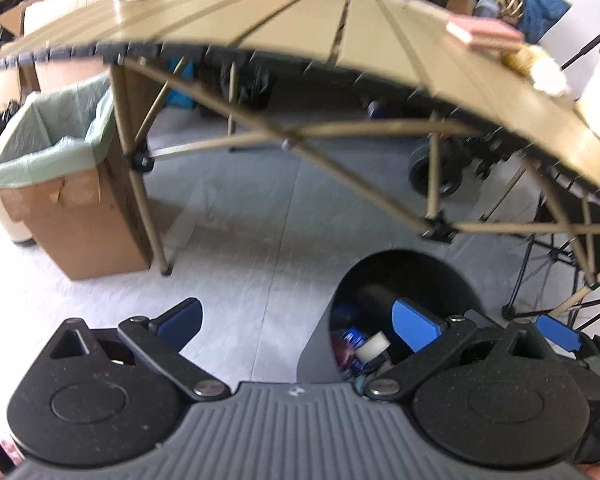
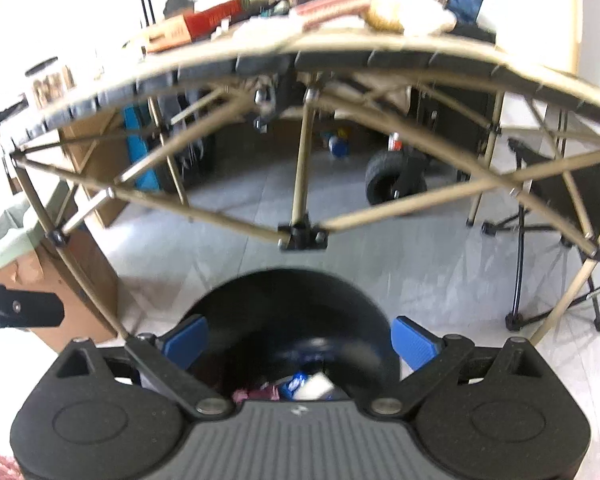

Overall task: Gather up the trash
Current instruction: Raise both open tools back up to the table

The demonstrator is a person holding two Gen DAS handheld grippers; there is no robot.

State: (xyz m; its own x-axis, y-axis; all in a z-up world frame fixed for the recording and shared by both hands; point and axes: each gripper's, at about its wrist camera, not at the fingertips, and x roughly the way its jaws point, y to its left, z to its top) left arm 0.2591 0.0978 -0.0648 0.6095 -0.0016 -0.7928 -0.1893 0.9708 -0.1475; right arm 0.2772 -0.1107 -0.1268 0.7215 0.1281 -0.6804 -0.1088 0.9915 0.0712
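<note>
A black round bin (image 1: 318,340) stands on the floor in front of the table, with a blue wrapper (image 1: 354,340) and a white piece (image 1: 374,346) among the trash inside. My left gripper (image 1: 298,322) is open and empty, its right finger over the bin's mouth and its left over bare floor. A blue pad (image 1: 558,332) of the right gripper shows beside the bin. In the right wrist view, my right gripper (image 2: 300,340) hangs open and empty directly above the bin (image 2: 284,300), with the trash (image 2: 308,386) visible below. On the table lie a pink pad (image 1: 484,34) and a crumpled yellow-white wad (image 1: 536,66).
A tan folding table (image 1: 292,24) with crossed legs (image 2: 300,236) spans the view, cluttered at its far side. A cardboard box with a green liner (image 1: 52,148) stands at the left by a table leg. A wheeled cart (image 2: 392,180) and a folding chair frame (image 2: 520,240) stand behind.
</note>
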